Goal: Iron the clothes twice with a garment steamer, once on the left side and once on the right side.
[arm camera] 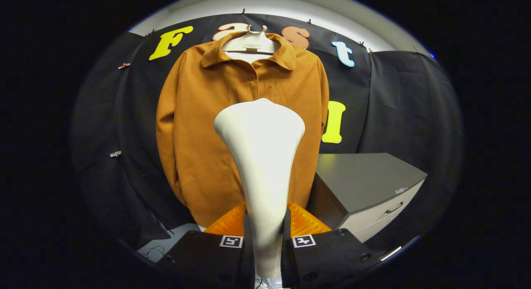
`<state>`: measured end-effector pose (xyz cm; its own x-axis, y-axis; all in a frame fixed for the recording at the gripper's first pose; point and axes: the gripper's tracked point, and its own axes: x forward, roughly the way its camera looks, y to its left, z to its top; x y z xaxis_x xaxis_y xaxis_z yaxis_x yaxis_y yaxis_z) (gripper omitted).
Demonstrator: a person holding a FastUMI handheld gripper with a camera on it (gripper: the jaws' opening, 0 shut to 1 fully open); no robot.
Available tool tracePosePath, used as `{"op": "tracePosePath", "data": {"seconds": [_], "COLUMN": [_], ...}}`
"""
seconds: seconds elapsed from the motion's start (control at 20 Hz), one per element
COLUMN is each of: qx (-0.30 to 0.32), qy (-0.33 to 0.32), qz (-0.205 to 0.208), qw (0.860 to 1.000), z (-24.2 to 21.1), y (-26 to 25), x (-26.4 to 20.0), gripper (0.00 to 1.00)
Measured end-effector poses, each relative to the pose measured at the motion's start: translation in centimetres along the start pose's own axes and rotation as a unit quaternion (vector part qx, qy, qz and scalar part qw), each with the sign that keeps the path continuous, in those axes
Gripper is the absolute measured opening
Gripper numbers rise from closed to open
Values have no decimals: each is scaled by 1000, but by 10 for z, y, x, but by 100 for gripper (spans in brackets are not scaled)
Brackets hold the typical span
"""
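White steamer (260, 156), clamped in my hand-held gripper (265, 228), points at the jacket's (199, 135) middle; drifting sideways, I could snag its placket and miss either side.

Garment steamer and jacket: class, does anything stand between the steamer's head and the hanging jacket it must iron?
Nothing visible does. The gripper is shut on the garment steamer, whose wide head points straight at the front of the brown jacket on its hanger. The grey cabinet stands off to the jacket's side.
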<state>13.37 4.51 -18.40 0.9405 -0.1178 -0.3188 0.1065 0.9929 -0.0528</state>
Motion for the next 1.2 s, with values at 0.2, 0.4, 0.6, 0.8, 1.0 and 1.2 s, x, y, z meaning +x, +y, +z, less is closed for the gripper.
{"op": "tracePosePath", "data": {"seconds": [0.2,0.4,0.6,0.8,1.0,1.2], "qx": [-8,-21,-10,-13,-13,-22], "qy": [-22,-41,-38,-37,-30,-28], "qz": [19,27,24,9,-11,-21], "qw": [1000,999,999,999,999,999], "z": [48,76,87,88,79,66], "y": [36,68,85,92,88,86], "x": [12,30,51,78,100,107], "gripper": [28,28,28,28,28,28]}}
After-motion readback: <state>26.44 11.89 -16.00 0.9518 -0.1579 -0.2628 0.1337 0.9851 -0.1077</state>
